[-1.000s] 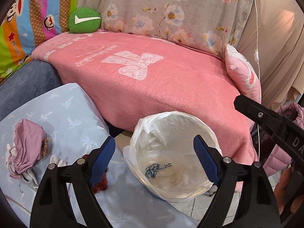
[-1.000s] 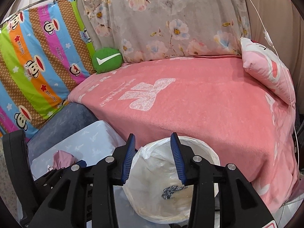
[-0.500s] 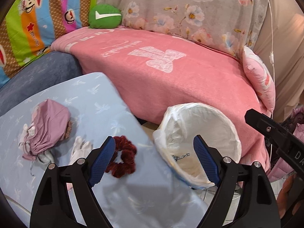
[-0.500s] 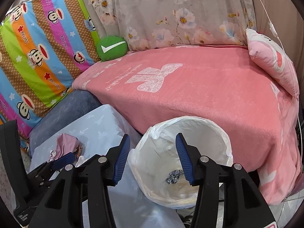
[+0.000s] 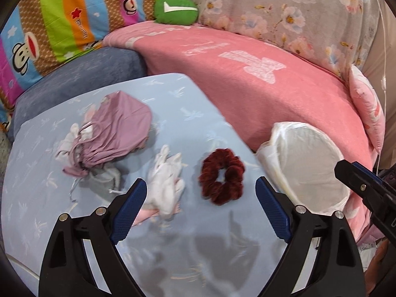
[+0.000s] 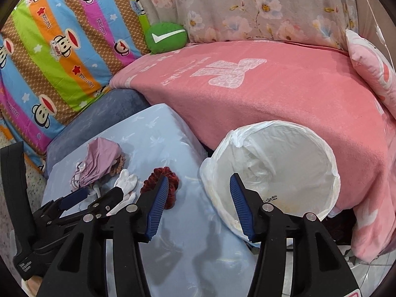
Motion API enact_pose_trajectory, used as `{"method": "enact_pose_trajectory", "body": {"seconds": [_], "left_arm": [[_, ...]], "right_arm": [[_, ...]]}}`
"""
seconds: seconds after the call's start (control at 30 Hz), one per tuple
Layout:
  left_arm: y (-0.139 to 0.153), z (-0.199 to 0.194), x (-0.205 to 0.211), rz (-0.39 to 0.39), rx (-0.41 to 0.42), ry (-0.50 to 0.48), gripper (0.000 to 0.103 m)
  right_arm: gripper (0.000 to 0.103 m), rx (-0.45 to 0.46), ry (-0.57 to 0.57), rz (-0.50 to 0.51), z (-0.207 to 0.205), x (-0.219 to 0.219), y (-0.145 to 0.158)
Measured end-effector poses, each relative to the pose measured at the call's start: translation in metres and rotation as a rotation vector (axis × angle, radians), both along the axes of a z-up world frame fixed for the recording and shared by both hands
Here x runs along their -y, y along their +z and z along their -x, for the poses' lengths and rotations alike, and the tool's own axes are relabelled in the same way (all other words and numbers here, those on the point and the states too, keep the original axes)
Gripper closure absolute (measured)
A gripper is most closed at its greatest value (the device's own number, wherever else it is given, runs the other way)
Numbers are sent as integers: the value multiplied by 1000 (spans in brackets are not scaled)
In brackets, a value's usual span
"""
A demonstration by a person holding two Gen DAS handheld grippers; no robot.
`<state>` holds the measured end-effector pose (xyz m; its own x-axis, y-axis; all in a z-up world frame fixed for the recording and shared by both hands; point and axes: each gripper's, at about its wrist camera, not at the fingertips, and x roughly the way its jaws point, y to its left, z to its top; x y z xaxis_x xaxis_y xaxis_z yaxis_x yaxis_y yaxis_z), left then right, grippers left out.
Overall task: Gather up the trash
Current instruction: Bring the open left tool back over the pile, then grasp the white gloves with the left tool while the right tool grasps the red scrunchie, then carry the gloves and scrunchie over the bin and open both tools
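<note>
Left hand-held gripper [image 5: 200,198] has its jaws spread wide and empty, having just opened a bit more, hovering over the blue desk [image 5: 217,255] with the white tissue wad [image 5: 166,185] and maroon scrunchie [image 5: 221,176] ahead. Looks like the reach-for-next-piece step; needs lowering onto one. Right hand-held gripper [image 6: 198,206] hangs half-open, empty, near the lined bin [image 6: 331,173].

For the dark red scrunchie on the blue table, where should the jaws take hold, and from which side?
Probably one side of the ring, from above. The scrunchie lies flat on the table with its hole open and clear space around it, so one jaw can enter the hole and the other go outside the band. The left gripper is open in front of it.
</note>
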<state>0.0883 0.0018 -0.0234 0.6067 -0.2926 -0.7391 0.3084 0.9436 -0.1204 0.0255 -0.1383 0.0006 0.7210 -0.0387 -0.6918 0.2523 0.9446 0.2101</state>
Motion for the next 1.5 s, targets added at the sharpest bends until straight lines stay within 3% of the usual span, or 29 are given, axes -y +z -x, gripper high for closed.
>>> {"method": "enact_pose_trajectory", "body": {"seconds": [0.53,0.83,0.9,0.97,1.07,1.13,1.27,1.5], "left_arm": [[-35,-22,-43,2,-88,91,19],[-49,-35,-43,7,-141,74,41],[-51,-36,-45,17,-151,65,47],[-52,-37,-45,30,-161,56,59],[-53,-38,-47,36,-165,50,66],[-52,-37,-48,43,-167,42,73],[-49,-36,-48,53,-167,37,82],[-36,-31,-48,68,-143,27,85]], "right_arm": [[51,-112,62,6,-47,-42,-56],[51,-142,68,16,-80,-49,-74],[51,-148,70,16,-86,-50,-76],[51,-155,71,21,-91,-52,-80],[51,-170,73,14,-97,-52,-86],[55,-182,75,0,-99,-52,-92],[82,-210,90,-37,-102,-53,-103],[97,-169,95,-47,-93,-52,-89]]}}
